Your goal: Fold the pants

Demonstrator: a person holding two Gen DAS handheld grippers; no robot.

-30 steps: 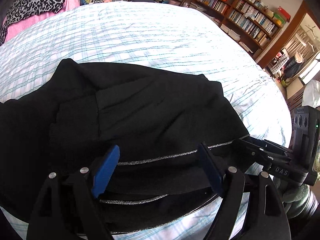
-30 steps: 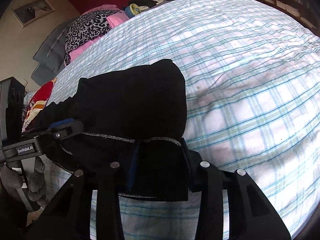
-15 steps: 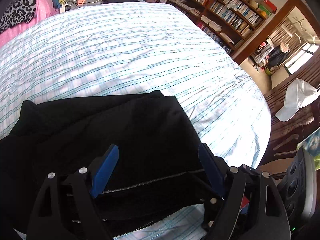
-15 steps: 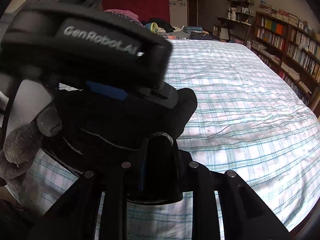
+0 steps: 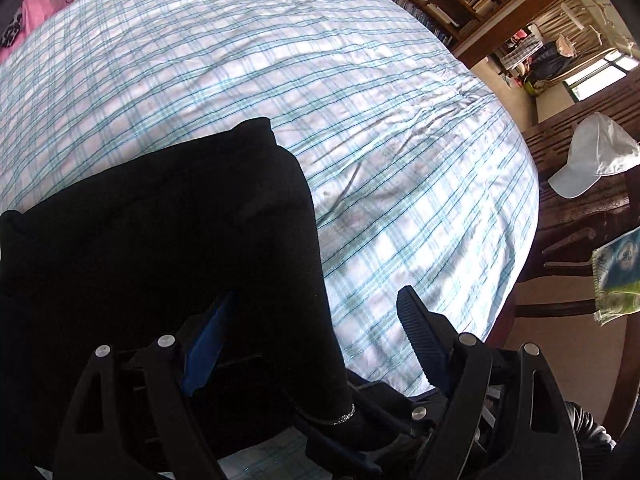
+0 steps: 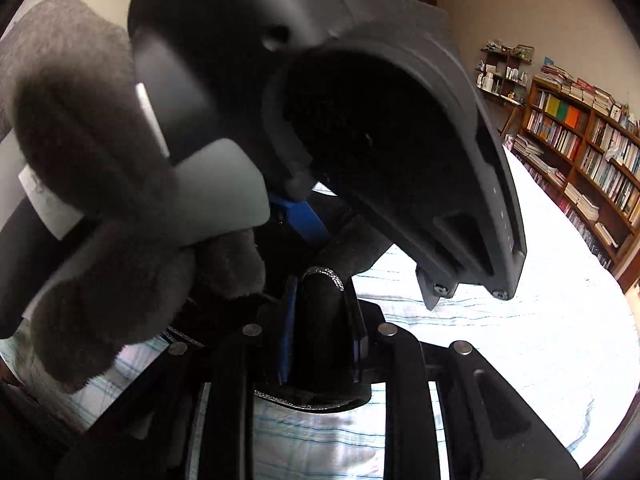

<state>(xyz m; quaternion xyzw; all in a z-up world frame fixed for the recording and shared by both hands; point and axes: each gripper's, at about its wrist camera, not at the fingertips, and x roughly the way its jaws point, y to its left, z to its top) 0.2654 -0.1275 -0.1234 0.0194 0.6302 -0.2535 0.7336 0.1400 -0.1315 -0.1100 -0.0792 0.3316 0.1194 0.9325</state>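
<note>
1. Setting: the black pants (image 5: 168, 240) lie bunched and partly folded at the near edge of the bed (image 5: 280, 60), on its blue-checked sheet. A silver-trimmed hem (image 6: 326, 274) shows at the near corner.
2. Right gripper (image 6: 322, 344): the jaws have just been closing and now stand narrow, pinching a fold of the black cloth with the trimmed hem rising between the pads. Grasp looks firm.
3. Left gripper (image 5: 316, 332): fingers spread wide. The left blue pad (image 5: 208, 344) lies over the black cloth; the right one hangs over bare sheet. No pinch visible, so I read it as released, hovering above the pants' near right corner.
4. The right wrist view is mostly blocked by the body of the left gripper and a grey-gloved hand (image 6: 92, 184) holding it, so the two tools are crossed very near each other.
5. Step in hand (judgement): a hem corner is taken up for the next fold-over; the fold itself is not yet laid.
6. Next move calls for (judgement): left gripper to find a second hem corner and close on it, then both to carry the edge across together, keeping clear of each other.
7. Off-task: white cap (image 5: 592, 160) on dark furniture beside the bed; bookshelf (image 6: 580, 152) beyond.
</note>
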